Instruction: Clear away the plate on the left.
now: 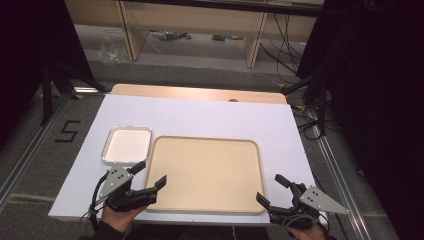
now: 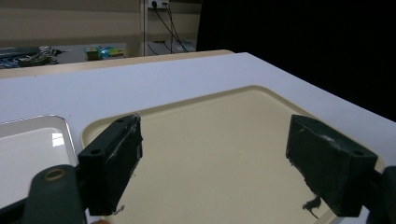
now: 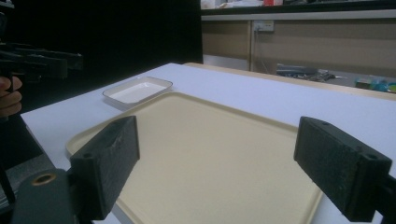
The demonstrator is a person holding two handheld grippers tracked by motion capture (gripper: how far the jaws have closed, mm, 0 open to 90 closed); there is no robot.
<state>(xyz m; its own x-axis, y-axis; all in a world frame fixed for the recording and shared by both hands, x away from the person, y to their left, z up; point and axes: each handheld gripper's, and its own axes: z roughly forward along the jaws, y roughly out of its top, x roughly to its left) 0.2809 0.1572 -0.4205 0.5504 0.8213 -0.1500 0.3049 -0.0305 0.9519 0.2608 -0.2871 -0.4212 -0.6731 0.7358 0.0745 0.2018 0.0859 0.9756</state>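
Both grippers held wide apart at the beige tray's near corners.

The left gripper (image 1: 149, 173) is held at the tray's (image 1: 207, 172) seven o'clock, the right gripper (image 1: 270, 190) at five o'clock, nothing gripped; a white dish (image 1: 127, 145) is set at ten o'clock.

small dish (image 1: 127, 145) sits just left of the tray (image 1: 207, 172).

Surface: white table (image 1: 200, 112), wood edge at far side | On it: beige tray (image 1: 207, 172), flat, toward near edge | white dish (image 1: 127, 145) just left of tray, beside its far-left corner; gap between them too narrow to confirm contact
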